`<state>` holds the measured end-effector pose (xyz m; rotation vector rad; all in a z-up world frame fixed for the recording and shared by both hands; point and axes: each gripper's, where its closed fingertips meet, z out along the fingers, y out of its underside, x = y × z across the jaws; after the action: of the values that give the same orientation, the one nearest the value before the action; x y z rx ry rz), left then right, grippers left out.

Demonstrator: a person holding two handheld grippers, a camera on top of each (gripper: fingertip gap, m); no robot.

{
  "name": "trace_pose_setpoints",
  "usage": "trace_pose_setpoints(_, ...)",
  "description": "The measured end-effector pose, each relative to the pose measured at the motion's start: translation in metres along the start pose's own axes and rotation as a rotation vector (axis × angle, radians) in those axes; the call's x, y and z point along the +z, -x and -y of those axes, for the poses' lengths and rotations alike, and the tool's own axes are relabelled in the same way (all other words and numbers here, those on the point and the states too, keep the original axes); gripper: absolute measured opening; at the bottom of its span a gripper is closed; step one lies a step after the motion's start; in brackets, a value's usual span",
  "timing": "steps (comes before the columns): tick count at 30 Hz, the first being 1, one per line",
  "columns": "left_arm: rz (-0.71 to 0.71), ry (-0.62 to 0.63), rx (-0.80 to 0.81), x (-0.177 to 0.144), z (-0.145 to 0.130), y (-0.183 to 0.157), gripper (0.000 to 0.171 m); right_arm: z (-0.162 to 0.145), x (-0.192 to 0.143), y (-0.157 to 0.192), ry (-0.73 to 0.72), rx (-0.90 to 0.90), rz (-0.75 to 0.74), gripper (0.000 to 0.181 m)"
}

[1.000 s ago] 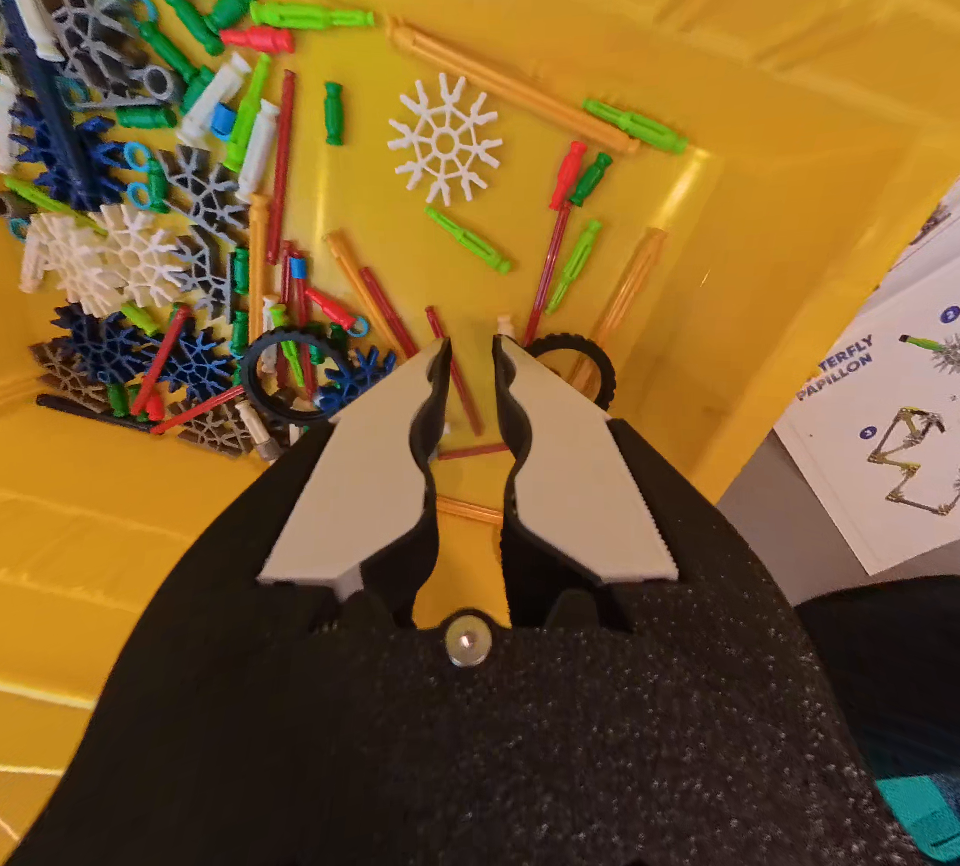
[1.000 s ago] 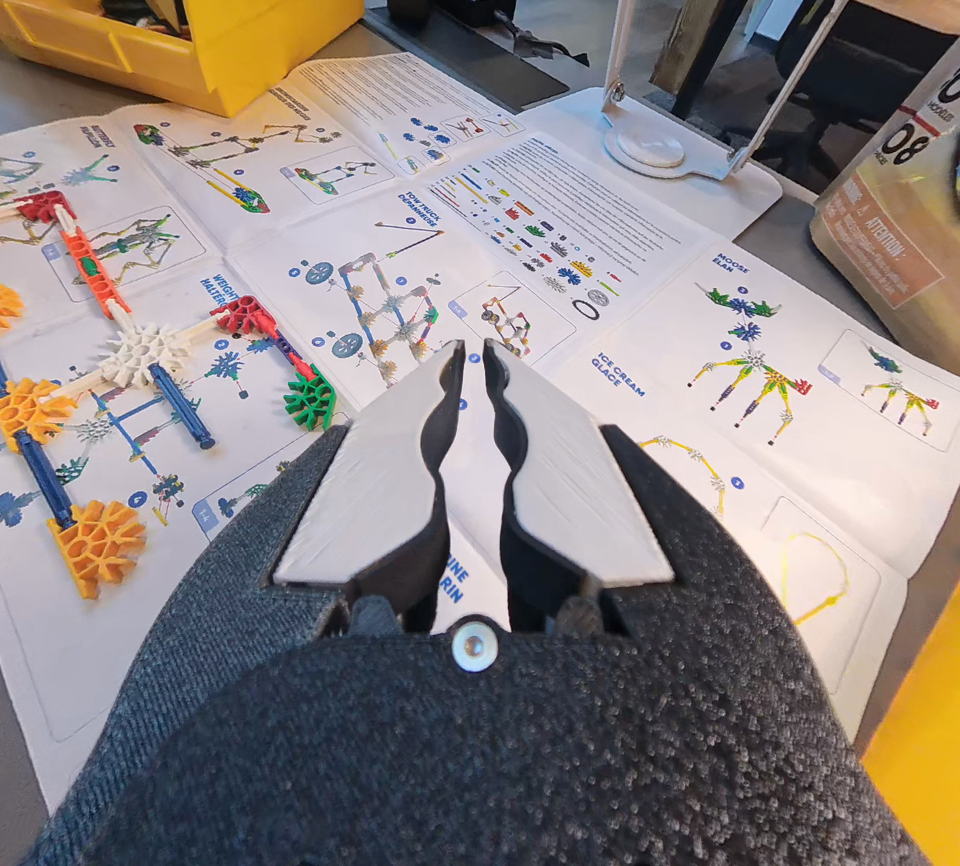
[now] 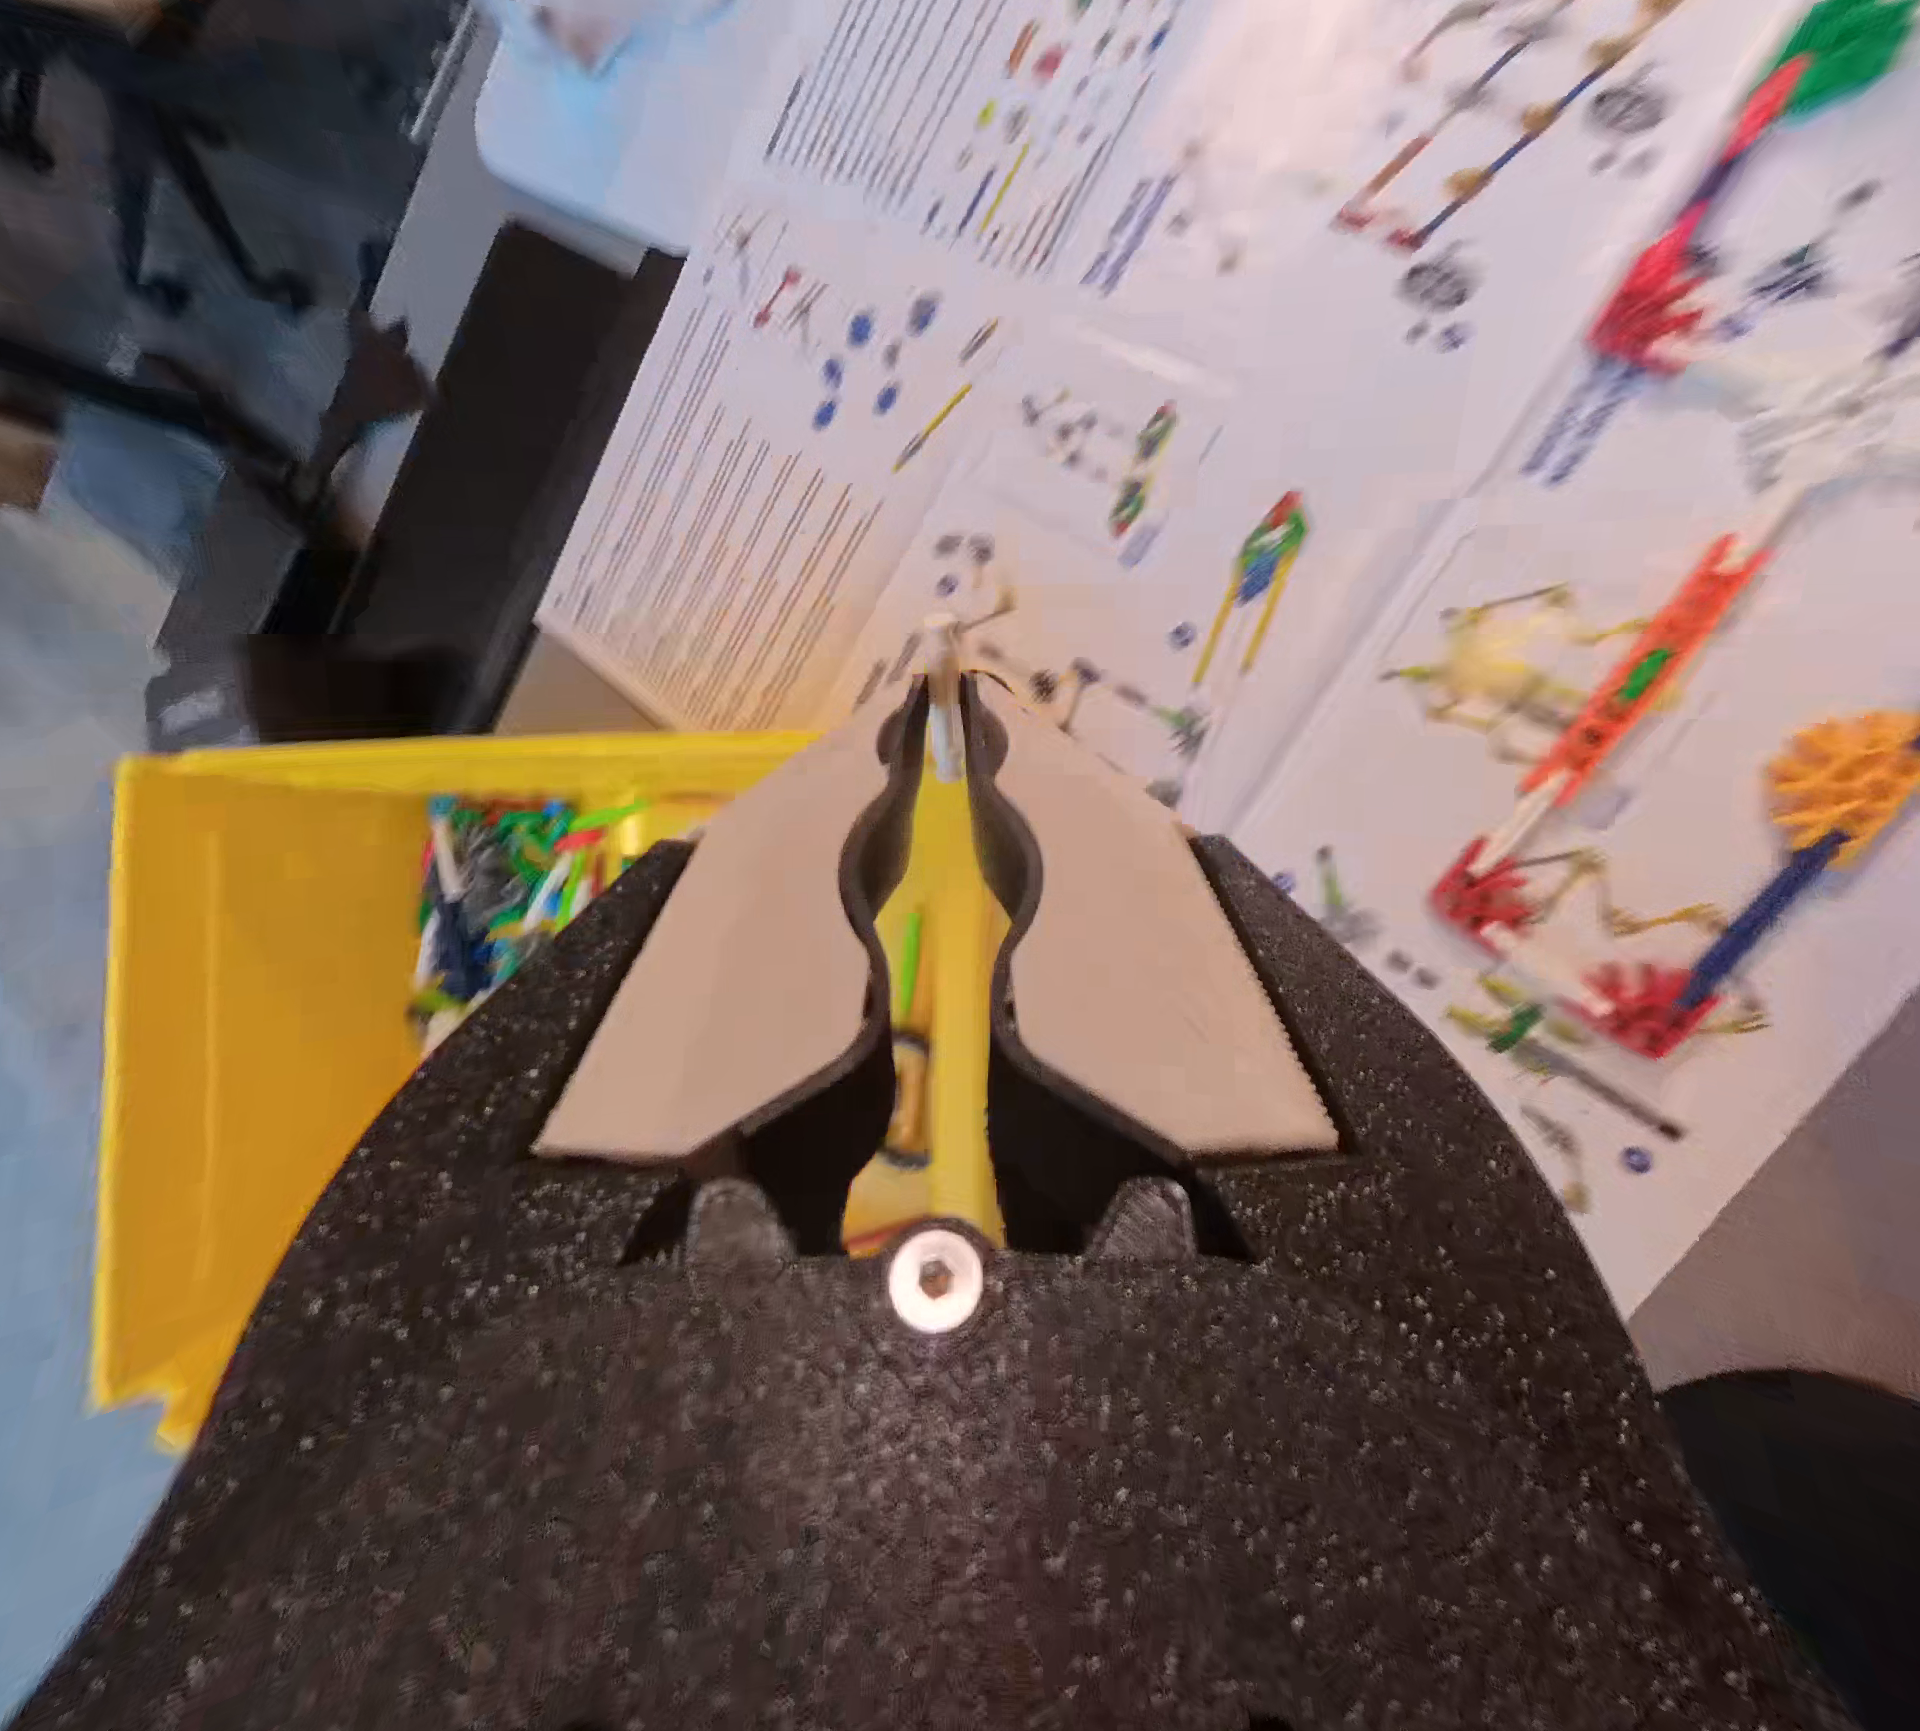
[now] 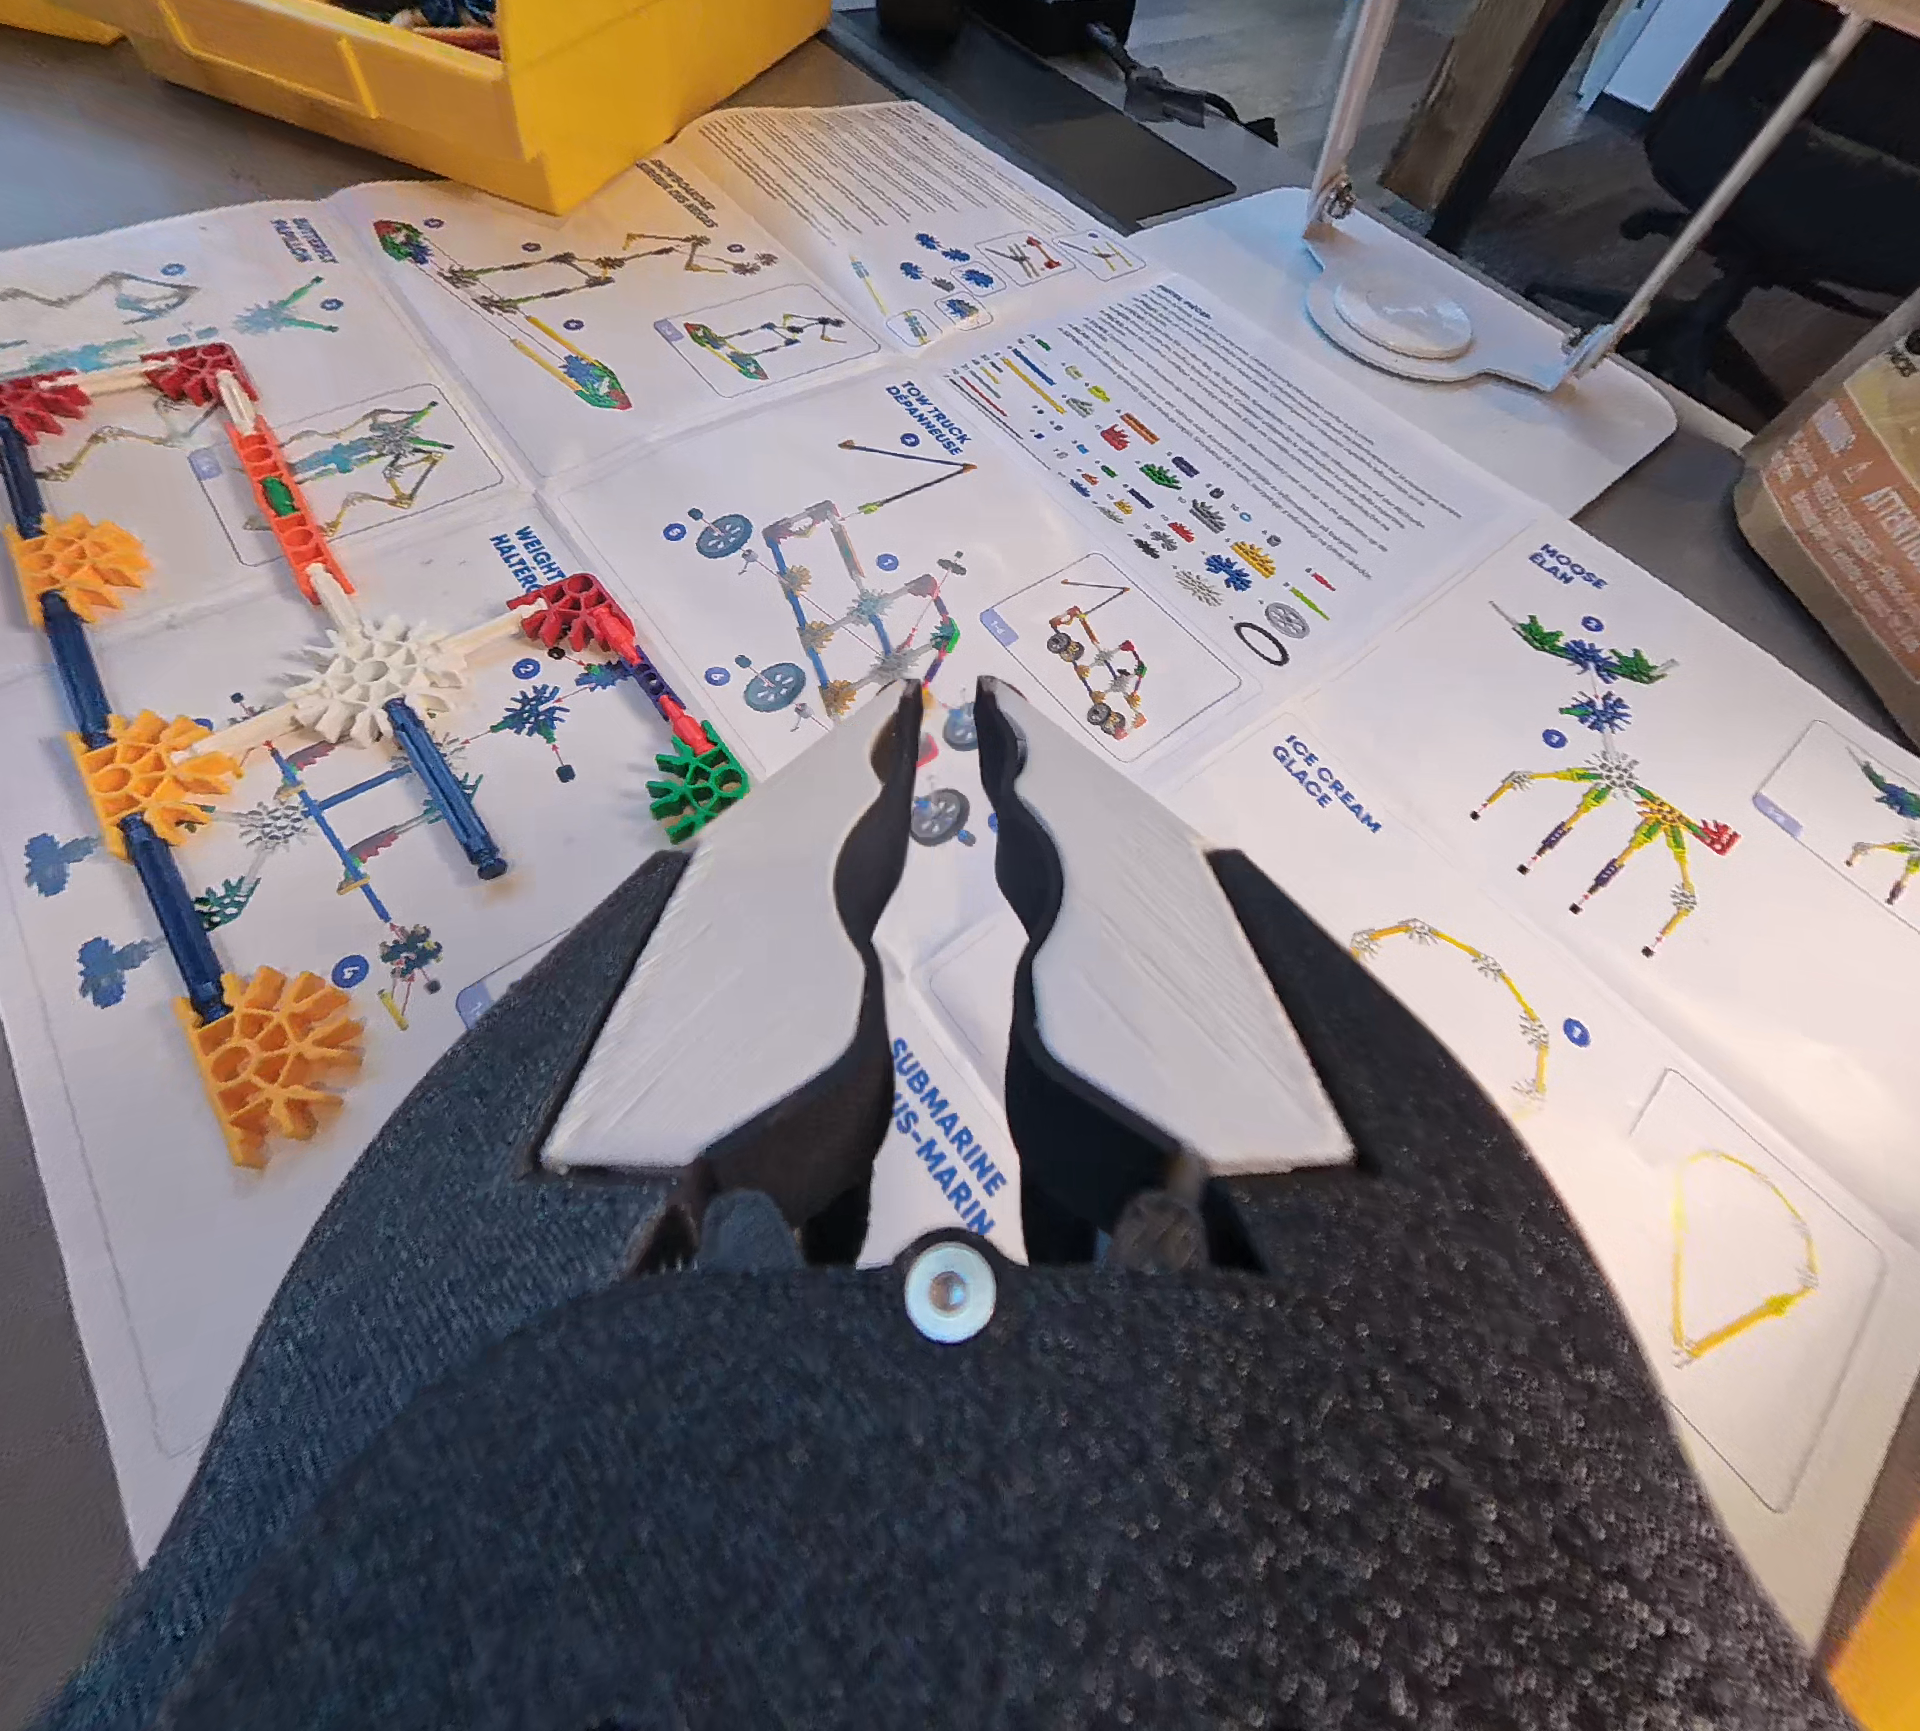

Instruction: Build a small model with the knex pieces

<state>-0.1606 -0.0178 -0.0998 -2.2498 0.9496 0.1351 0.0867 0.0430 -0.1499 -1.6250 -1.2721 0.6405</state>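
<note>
1. Left gripper (image 3: 943, 705): pinched tight on a small white plastic rod piece (image 3: 941, 725), held at the very tips, with its end poking out toward 12 o'clock.
2. Looks light, stiff and smooth, so likely to slip or twist if squeezed off-centre. Best held across the middle of the shaft, as now.
3. Below the left gripper, at 8 o'clock: a yellow plastic bin (image 3: 260, 1006) with a jumble of green, blue and white building pieces (image 3: 488, 892) inside. Picture very blurry here.
4. Ahead, from 12 to 3 o'clock: a big white paper instruction sheet (image 3: 1299, 434) spread on the grey tabletop (image 3: 1818, 1162).
5. Right gripper (image 4: 948, 694): spread a little, a thin gap between the tips, nothing held. Hangs over the same sheet (image 4: 1351, 1006).
6. At 9 o'clock of the right gripper: a half-built toy frame of blue rods with orange, red and white snowflake-shaped connectors (image 4: 353, 673), flat on the sheet. Its green fan-shaped connector (image 4: 698, 782) sits just beside the left finger.
7. At 11 o'clock: the yellow bin (image 4: 644, 19), well apart.
8. At 1 o'clock: a white lamp base (image 4: 1403, 320) on the tabletop.
9. At 3 o'clock, at the edge: a brown cardboard box (image 4: 1839, 538).
</note>
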Motion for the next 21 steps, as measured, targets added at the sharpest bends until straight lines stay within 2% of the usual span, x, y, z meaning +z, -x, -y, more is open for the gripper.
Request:
trace_pose_setpoints(2,-0.143,-0.153,-0.031,0.006,0.033,-0.047,0.004,0.007,-0.001,0.015,-0.038,-0.049,0.058,0.012)
trace_pose_setpoints(5,-0.427,-0.372,-0.213,0.017,0.074,-0.113,0.004,0.023,-0.006,0.050,-0.121,-0.170,0.180,0.014)
trace_pose_setpoints(7,-0.587,-0.460,-0.372,0.025,0.091,-0.141,0.004,0.028,-0.007,0.070,-0.144,-0.238,0.228,0.015)
trace_pose_setpoints(9,-0.721,-0.520,-0.545,0.031,0.105,-0.153,0.004,0.027,-0.006,0.081,-0.127,-0.305,0.236,0.018)
trace_pose_setpoints(12,-0.907,-0.548,-0.744,0.033,0.117,-0.161,0.004,0.028,-0.004,0.087,-0.126,-0.392,0.208,0.034)
trace_pose_setpoints(15,-0.996,-0.530,-0.814,0.036,0.117,-0.169,0.004,0.040,-0.007,0.090,-0.174,-0.405,0.192,0.053)
trace_pose_setpoints(18,-1.050,-0.521,-0.856,0.037,0.117,-0.175,0.004,0.046,-0.009,0.092,-0.206,-0.432,0.172,0.052)
trace_pose_setpoints(21,-1.086,-0.511,-0.883,0.037,0.117,-0.179,0.004,0.037,-0.004,0.095,-0.165,-0.467,0.175,0.049)
